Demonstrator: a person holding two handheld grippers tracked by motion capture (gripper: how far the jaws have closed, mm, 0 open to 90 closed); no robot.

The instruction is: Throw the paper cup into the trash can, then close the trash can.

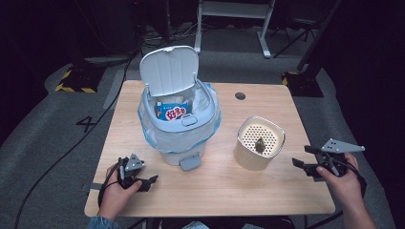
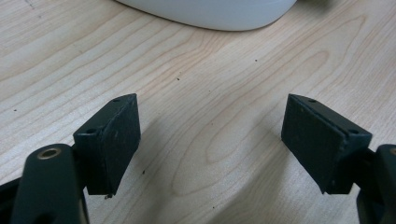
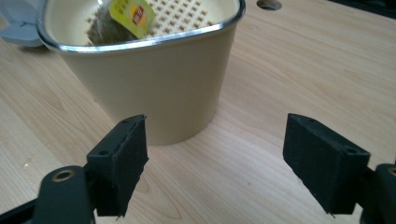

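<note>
On the wooden table [image 1: 286, 191], seen from the high view, the cream strainer bucket [image 1: 259, 143] is your landmark: it stands right of the white trash bin [image 1: 179, 114], whose lid [image 1: 168, 69] is tipped open over a blue liner and some packaging. A tea bag [image 1: 260, 144] lies on the perforated insert inside the bucket. Your right gripper [image 1: 300, 163] sits just right of the bucket, jaws apart and pointed at it, nothing held. Your left gripper [image 1: 152, 180] rests well left of the bucket, in front of the bin, also spread and empty.

Left gripper view: both pads [image 2: 119, 140] stand wide over bare wood, with the bin's white base [image 2: 210, 11] just beyond. Nothing between them.

Right gripper view: the pads [image 3: 123, 161] are apart, and the bucket wall [image 3: 159, 88] stands ahead, slightly toward the left pad, not touching. The tea bag [image 3: 105, 28] with its yellow tag [image 3: 133, 13] lies inside, near the metal rim.

Likely step: taking hold of the bucket to empty it into the bin. Judged from here, the wall looks wider than the jaw gap, so aim to pinch the rim. Come in higher, put one pad inside and one outside the rim, and close squarely. Keep the left gripper near the bin to steady it if the tipping nudges it.
</note>
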